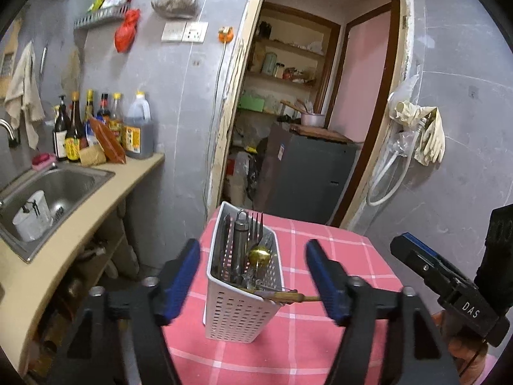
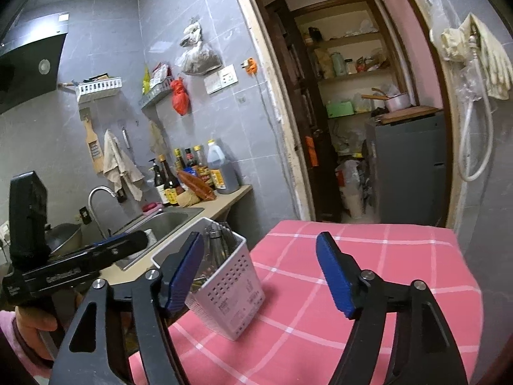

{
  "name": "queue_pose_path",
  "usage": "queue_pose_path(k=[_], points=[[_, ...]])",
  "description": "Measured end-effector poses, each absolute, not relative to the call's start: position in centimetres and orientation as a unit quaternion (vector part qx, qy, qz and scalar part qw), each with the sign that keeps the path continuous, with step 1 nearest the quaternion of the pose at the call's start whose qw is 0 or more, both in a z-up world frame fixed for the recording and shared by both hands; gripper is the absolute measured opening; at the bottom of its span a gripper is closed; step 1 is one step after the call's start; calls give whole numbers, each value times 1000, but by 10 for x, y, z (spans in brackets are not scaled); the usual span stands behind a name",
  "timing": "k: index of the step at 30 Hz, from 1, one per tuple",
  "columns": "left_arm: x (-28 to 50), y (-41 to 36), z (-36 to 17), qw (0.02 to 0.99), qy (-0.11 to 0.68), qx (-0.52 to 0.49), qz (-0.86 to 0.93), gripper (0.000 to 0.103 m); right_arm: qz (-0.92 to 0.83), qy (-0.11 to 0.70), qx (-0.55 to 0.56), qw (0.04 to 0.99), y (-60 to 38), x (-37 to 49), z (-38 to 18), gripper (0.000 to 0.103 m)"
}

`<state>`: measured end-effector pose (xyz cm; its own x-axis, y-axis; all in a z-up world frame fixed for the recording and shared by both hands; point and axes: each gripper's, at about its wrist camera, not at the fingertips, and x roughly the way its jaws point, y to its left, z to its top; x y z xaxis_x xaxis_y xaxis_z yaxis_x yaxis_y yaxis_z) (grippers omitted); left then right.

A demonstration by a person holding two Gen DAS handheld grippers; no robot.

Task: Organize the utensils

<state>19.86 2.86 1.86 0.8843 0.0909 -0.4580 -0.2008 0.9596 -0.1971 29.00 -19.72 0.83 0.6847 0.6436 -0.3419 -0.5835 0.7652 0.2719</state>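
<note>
A white perforated utensil holder stands on the pink checked tablecloth. It holds a fork, a gold spoon, a steel tool and a wooden-handled utensil that sticks out over its rim. My left gripper is open and empty, with the holder between its blue pads. My right gripper is open and empty, to the right of the holder. The right gripper also shows in the left wrist view, and the left gripper shows in the right wrist view.
A counter with a steel sink and sauce bottles runs along the left. A doorway to a pantry with a grey cabinet lies behind the table. Rubber gloves hang on the right wall.
</note>
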Motion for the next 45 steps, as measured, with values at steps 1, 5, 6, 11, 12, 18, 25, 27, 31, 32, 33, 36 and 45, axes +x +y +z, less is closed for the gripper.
queue_pose_path(k=[1, 5, 6, 11, 12, 18, 25, 27, 31, 32, 33, 36, 45], points=[[196, 27, 20, 964, 224, -117, 78, 79, 329, 212, 71, 918, -201, 288, 10, 75], [184, 22, 23, 968, 212, -109, 79, 95, 294, 210, 70, 930, -217, 273, 14, 80], [180, 21, 23, 969, 208, -108, 79, 98, 283, 209, 69, 934, -220, 267, 16, 83], [160, 15, 24, 972, 197, -108, 65, 102, 239, 205, 62, 947, -234, 235, 24, 91], [155, 15, 24, 972, 198, -109, 60, 103, 228, 206, 62, 950, -237, 226, 26, 92], [127, 15, 23, 972, 207, -102, 31, 103, 181, 205, 54, 960, -252, 173, 33, 101], [85, 14, 21, 975, 205, -91, 15, 103, 129, 202, 53, 970, -263, 113, 32, 102], [74, 14, 18, 974, 206, -89, 11, 103, 113, 198, 55, 972, -266, 95, 30, 102], [54, 10, 12, 975, 208, -81, 8, 103, 93, 197, 54, 974, -270, 71, 26, 102], [51, 10, 10, 975, 209, -78, 8, 103, 88, 196, 53, 975, -271, 65, 25, 102], [46, 9, 8, 975, 210, -76, 8, 103, 83, 194, 52, 976, -272, 59, 25, 102], [32, 7, 4, 975, 209, -78, 12, 103, 73, 189, 45, 978, -274, 38, 25, 102], [4, 2, -1, 977, 199, -77, 26, 103, 63, 176, 43, 981, -277, -5, 31, 102]])
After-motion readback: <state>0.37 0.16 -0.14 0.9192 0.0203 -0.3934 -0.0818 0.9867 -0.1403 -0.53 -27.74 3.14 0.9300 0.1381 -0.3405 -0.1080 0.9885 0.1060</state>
